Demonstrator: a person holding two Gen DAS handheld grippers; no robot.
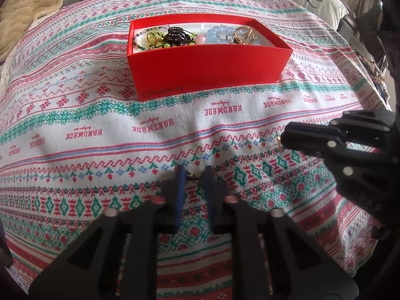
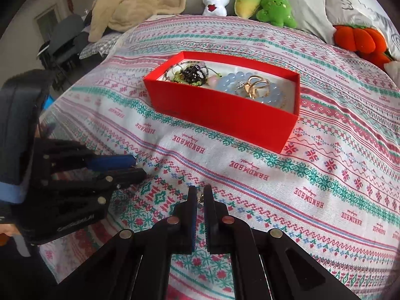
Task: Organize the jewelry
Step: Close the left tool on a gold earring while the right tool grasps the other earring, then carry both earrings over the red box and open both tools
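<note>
Left gripper fingers nearly closed, pinching a small gold piece. Right gripper fingers closed on a tiny trinket. Red box far, on bed.

surface: patterned bedspread | on it: open red box | plush toys at far edge

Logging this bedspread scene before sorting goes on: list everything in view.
Box: one, red, open, mid-cloth.
Bead bracelet: one, pale blue, in box.
Gold ring piece: one, on the blue beads.
Hair claw: one, black, in box, beside green beads.
Patterned cloth: one, white, red, green, under everything.
Plush toys: several, white, yellow, green, orange, far edge.
Small metal piece: one, between right fingertips.
Left gripper: black, blue pads, nearly shut.
Right gripper: black, shut.
</note>
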